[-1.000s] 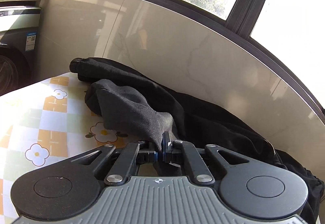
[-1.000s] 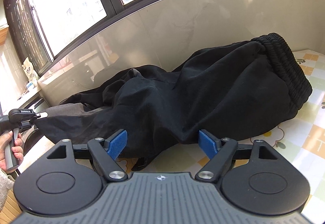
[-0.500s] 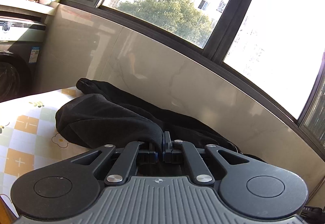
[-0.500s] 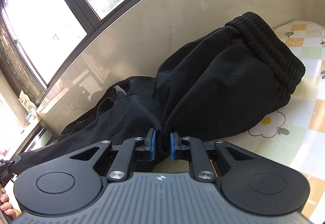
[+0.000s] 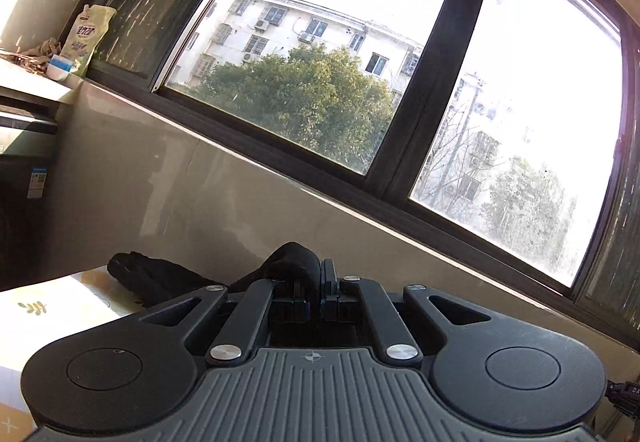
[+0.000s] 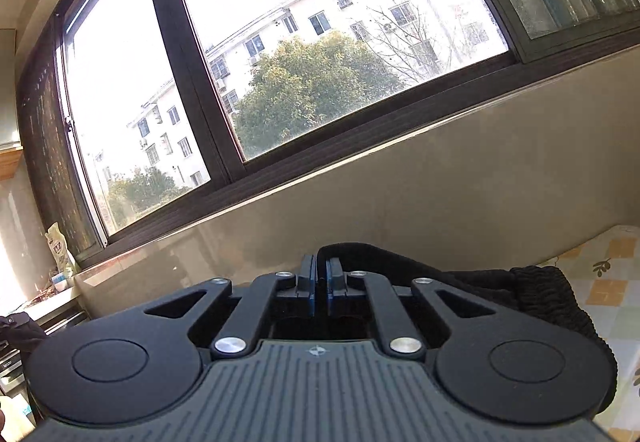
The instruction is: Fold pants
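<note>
The black pants (image 5: pixel 160 276) hang from both grippers, lifted off the flower-patterned table (image 5: pixel 48 314). My left gripper (image 5: pixel 322 270) is shut on a bunched fold of black cloth that bulges over its left finger; one end of the pants still trails on the table at the left. In the right wrist view my right gripper (image 6: pixel 319 266) is closing its blue pads on a thin fold of the pants (image 6: pixel 380 254), which arches over the tips. The ribbed waistband (image 6: pixel 548 294) droops to the right above the table (image 6: pixel 616 282). Most of the garment is hidden below both grippers.
A beige wall (image 5: pixel 200 201) and a wide dark-framed window (image 5: pixel 432 89) stand close behind the table. A detergent pouch (image 5: pixel 86 37) sits on a ledge at far left above a dark appliance (image 5: pixel 24 201). The same pouch (image 6: pixel 60 254) shows at left in the right wrist view.
The right gripper went from wide open to pinched on the pants. Both grippers rose and tilted up, lifting the cloth; the views now show mostly window instead of table.
</note>
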